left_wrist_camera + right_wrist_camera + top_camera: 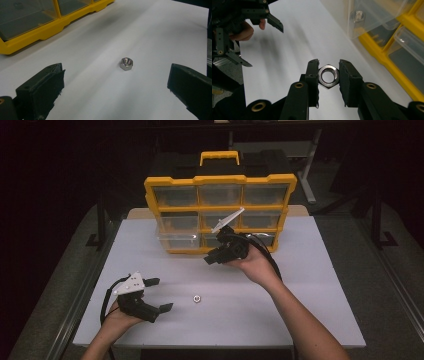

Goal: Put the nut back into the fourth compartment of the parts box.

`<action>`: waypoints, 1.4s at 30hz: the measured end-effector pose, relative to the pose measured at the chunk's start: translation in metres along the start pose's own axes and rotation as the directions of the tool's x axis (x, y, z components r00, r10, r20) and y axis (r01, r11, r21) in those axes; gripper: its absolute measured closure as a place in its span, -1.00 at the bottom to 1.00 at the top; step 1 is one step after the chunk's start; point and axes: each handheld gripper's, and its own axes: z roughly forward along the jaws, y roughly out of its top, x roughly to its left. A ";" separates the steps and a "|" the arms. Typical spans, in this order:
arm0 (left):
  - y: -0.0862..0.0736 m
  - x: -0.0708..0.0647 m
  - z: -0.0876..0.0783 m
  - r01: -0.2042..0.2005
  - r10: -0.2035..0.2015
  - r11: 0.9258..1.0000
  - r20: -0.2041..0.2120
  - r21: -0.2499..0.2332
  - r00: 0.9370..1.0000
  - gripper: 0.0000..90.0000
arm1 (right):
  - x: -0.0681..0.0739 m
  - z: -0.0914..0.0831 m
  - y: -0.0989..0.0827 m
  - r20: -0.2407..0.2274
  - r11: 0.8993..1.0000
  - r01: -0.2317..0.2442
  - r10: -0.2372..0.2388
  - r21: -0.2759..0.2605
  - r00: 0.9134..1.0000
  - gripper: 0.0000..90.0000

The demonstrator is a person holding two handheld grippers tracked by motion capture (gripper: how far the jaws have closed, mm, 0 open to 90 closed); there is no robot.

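Lying flat on the white table [300,285], a small hex nut [126,63] sits ahead of the left gripper [161,294], whose jaws stand wide apart and empty. The right gripper [329,75] clamps a second, larger nut [328,75] between its jaws, just beside the yellow organizer [220,180] and its pulled-out clear drawer [175,240].

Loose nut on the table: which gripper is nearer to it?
Left. The left gripper sits open just beside the loose nut; the right gripper is farther back by the yellow organizer, holding another nut.
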 end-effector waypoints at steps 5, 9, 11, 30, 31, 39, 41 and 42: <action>0.000 0.000 0.000 0.000 0.000 1.000 0.000 0.000 1.000 -0.98 | -0.003 -0.009 0.009 0.008 1.000 0.006 -0.006 -0.012 1.000 0.54; 0.000 0.000 0.000 -0.003 0.003 1.000 0.000 -0.002 1.000 -0.98 | -0.003 -0.016 0.018 0.018 1.000 0.015 -0.015 -0.017 1.000 0.54; 0.000 0.000 0.000 -0.005 0.005 1.000 0.000 -0.005 1.000 -0.98 | -0.003 -0.019 0.022 0.020 0.999 0.025 -0.024 -0.022 1.000 0.54; 0.000 -0.001 0.001 0.007 -0.007 1.000 0.001 -0.008 1.000 -0.98 | -0.005 -0.035 0.076 0.049 0.994 0.053 -0.049 -0.091 0.998 0.54; 0.001 -0.001 0.001 0.002 -0.002 1.000 0.000 -0.002 1.000 -0.98 | -0.005 -0.035 0.079 0.050 0.994 0.053 -0.049 -0.094 0.998 0.54; 0.001 -0.002 0.001 0.016 -0.015 1.000 0.006 -0.012 1.000 -0.98 | -0.009 -0.027 0.096 0.060 0.993 0.066 -0.060 -0.098 0.996 0.54; 0.001 -0.002 0.001 0.015 -0.015 1.000 0.006 -0.010 1.000 -0.98 | -0.009 -0.024 0.100 0.063 0.994 0.049 -0.043 -0.094 0.997 0.54; 0.001 -0.002 0.001 0.016 -0.015 1.000 0.006 -0.012 1.000 -0.98 | -0.009 -0.023 0.101 0.063 0.995 0.043 -0.037 -0.091 0.997 0.54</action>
